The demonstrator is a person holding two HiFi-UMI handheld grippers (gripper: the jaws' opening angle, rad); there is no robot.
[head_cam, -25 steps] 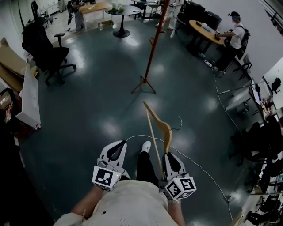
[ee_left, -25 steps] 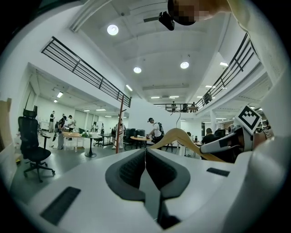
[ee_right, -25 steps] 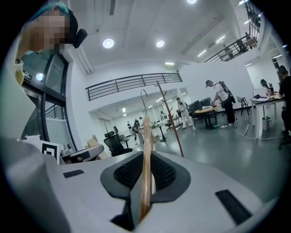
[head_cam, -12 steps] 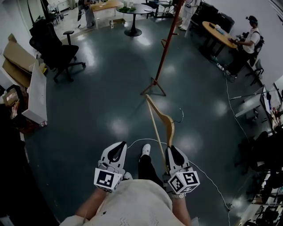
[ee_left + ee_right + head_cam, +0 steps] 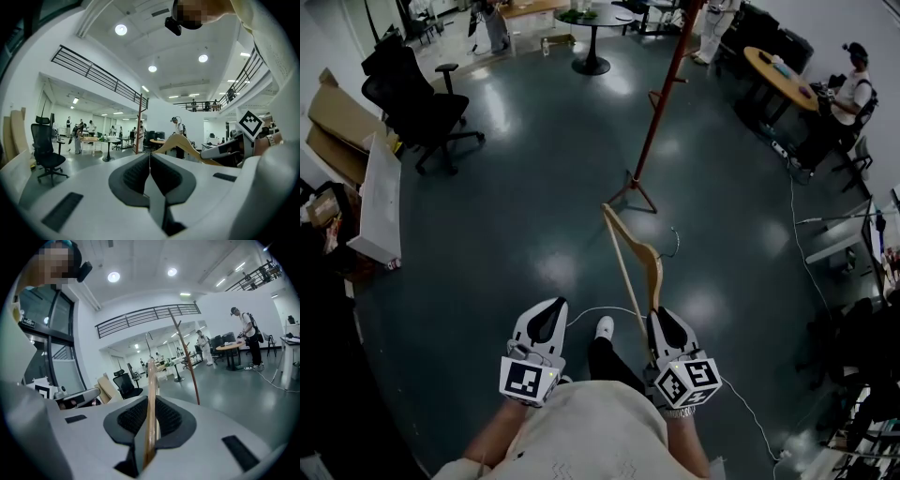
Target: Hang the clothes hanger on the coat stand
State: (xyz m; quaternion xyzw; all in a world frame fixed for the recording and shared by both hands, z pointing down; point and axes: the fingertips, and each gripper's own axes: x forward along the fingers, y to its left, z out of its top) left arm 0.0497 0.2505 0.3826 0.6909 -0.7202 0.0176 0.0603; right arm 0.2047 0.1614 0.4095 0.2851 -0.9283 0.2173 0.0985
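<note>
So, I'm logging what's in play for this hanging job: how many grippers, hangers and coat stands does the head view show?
Grippers: 2, the left gripper, shut and empty, and the right gripper, shut on the hanger
Wooden hanger: 1
Coat stand: 1
Total: 4

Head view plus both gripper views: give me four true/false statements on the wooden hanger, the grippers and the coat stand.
1. The right gripper is shut on the light wooden clothes hanger. True.
2. The left gripper grips the hanger's other end. False: its jaws are together with nothing between them.
3. The hanger hangs on the red-brown coat stand. False: it is held apart from the stand, nearer the person.
4. The coat stand stands on the floor ahead of the person. True.
</note>
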